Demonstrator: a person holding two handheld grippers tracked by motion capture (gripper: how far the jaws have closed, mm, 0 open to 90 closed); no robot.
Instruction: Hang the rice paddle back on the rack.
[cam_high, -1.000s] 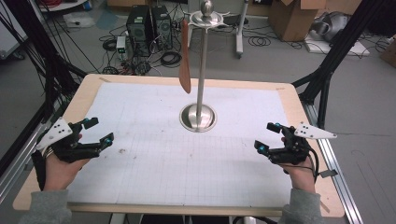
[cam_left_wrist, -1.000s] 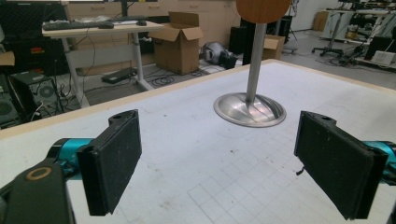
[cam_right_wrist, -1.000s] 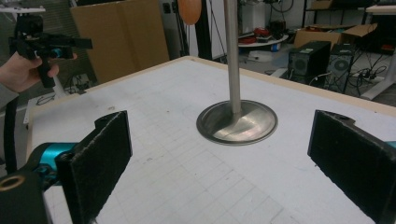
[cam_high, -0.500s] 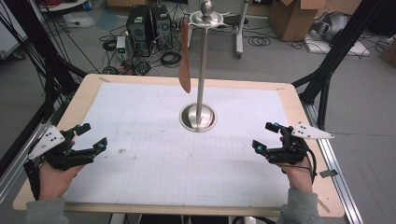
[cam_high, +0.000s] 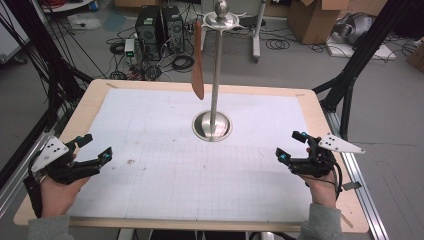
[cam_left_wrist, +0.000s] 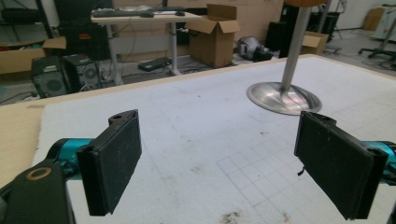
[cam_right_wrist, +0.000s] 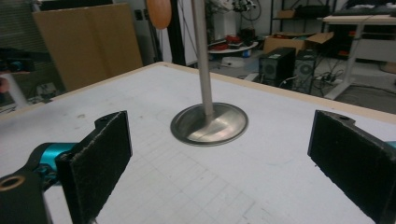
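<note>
Cluttered workshop floor behind a wooden table (cam_high: 320, 112) topped with a white gridded mat (cam_high: 200, 165).

At the mat's middle stands a metal stand (cam_high: 213, 125) on a round base, with a wooden spatula (cam_high: 198, 60) hanging from its top hooks. The left gripper (cam_high: 96, 148) sits at the mat's left edge, jaws apart and empty; the right gripper (cam_high: 291, 145) is near the right edge, jaws likewise apart, holding nothing.
</note>
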